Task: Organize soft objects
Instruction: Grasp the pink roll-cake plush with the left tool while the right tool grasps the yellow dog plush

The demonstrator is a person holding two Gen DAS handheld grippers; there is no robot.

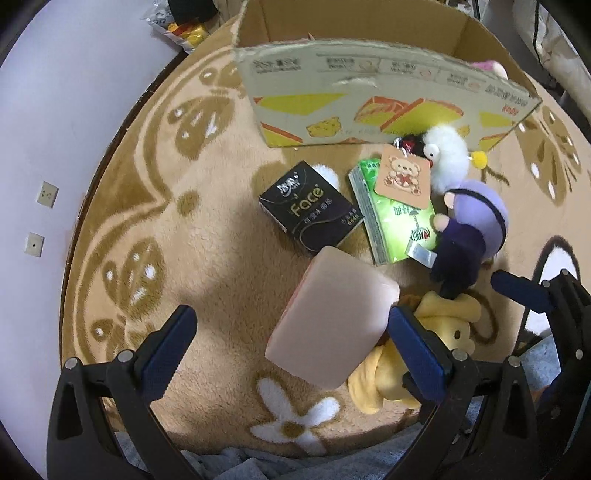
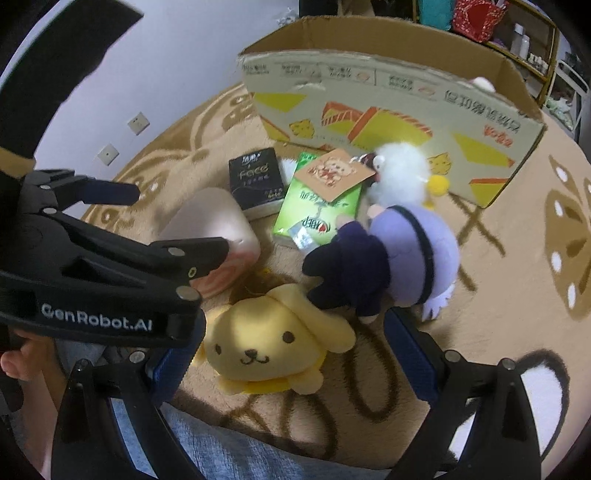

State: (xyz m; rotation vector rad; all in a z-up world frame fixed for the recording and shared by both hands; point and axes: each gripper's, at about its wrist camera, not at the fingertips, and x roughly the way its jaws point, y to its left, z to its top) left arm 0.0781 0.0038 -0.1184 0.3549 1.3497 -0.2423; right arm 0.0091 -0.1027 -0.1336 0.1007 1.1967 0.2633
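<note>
A pink tissue pack (image 1: 332, 317) lies on the carpet between the open fingers of my left gripper (image 1: 295, 347), nearer the right finger. A yellow dog plush (image 2: 273, 343) lies between the open fingers of my right gripper (image 2: 295, 362). A purple plush (image 2: 388, 254), a white fluffy plush (image 2: 400, 177) with a bear tag, a green tissue pack (image 2: 317, 210) and a black "Face" tissue pack (image 2: 258, 181) lie in front of an open cardboard box (image 2: 388, 107). The left gripper shows in the right wrist view (image 2: 177, 218).
The floor is a beige patterned carpet (image 1: 184, 240). A lilac wall (image 1: 55, 110) with sockets stands to the left. Snack packets (image 1: 181, 26) lie behind the box. A shelf (image 2: 517, 33) is at the back right. A pink-white toy (image 1: 487, 66) peeks from the box.
</note>
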